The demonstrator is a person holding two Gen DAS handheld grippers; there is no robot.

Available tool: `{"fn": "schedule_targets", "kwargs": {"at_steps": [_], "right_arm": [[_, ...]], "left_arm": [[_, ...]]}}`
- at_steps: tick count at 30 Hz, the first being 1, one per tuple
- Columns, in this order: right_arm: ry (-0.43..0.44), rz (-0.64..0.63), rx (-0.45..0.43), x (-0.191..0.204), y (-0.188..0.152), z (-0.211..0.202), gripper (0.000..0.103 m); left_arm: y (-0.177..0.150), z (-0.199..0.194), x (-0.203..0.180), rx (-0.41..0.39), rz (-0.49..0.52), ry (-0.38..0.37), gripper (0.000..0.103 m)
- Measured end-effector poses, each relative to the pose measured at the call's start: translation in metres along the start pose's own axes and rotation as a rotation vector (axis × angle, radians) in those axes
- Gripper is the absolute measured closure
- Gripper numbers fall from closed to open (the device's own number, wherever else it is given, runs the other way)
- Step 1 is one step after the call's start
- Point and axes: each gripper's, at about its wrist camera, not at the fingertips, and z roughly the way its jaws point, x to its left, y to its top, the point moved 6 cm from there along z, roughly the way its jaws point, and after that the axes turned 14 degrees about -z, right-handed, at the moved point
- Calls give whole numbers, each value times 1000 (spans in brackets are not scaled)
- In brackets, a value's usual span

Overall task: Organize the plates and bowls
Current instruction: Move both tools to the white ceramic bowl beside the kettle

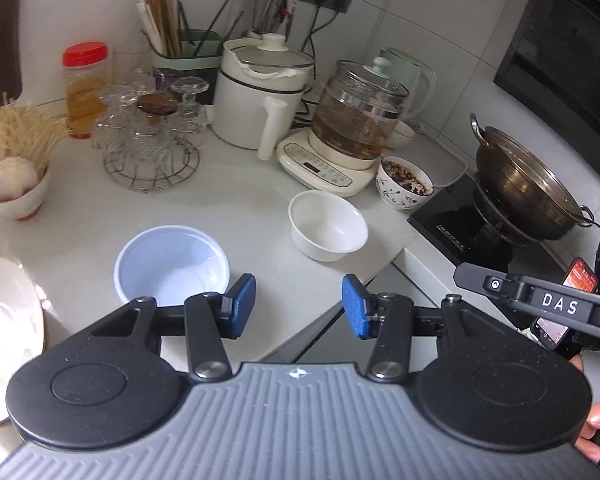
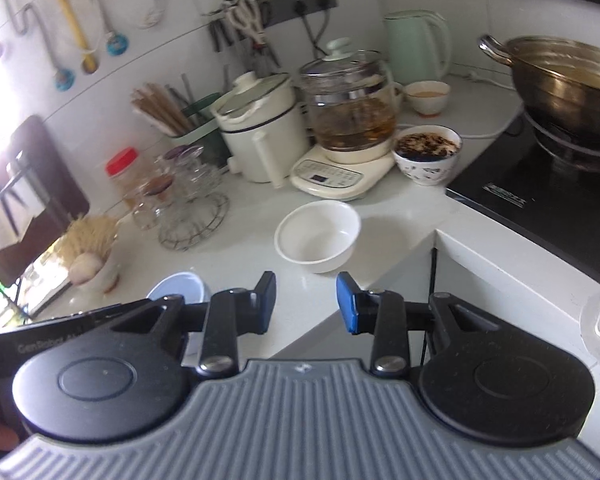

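An empty white bowl (image 1: 327, 225) (image 2: 317, 237) stands on the white counter near the inner corner. A pale blue bowl (image 1: 172, 267) (image 2: 177, 288) sits to its left, closer to the front edge. A white plate (image 1: 8, 336) lies at the far left of the left wrist view, cut by the frame. My left gripper (image 1: 299, 306) is open above the counter edge, between the two bowls, with nothing between its blue pads. My right gripper (image 2: 306, 302) is open too, just in front of the white bowl, not touching it.
Behind stand a patterned bowl of dark food (image 1: 405, 183) (image 2: 427, 155), a glass kettle on its base (image 1: 352, 120), a white cooker (image 1: 260, 96), a wire rack of glasses (image 1: 152, 140), a red-lidded jar (image 1: 85, 88) and a wok (image 1: 528, 184) on the black hob. A bowl with noodles (image 1: 14, 184) sits left.
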Motion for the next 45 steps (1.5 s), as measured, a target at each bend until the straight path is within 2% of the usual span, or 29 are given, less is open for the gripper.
{"fn": "schedule_targets", "kwargs": {"at_steps": [5,13,21,30,35,38,45], "right_arm": [[-17,27,17,-13,-1,6,66],[-20,65,28,-24,2,27,66],[-15,86,88,-32,13,61,66],[-21,86,135,-46,22,96,66],[-3,109,195,-51,25,118,66],[2,133,212,-56,29,135,49],[9,142,248,-65,37,165,50]], "left_arm": [[4,15,-7,26,17,-19,48],[15,46,-8,47,18,0,45],[29,79,1,100,-25,32,43],[49,122,0,124,-56,49,44],[62,147,2,144,-67,76,43],[69,160,3,156,-64,84,44],[78,190,2,198,-69,84,43]]}}
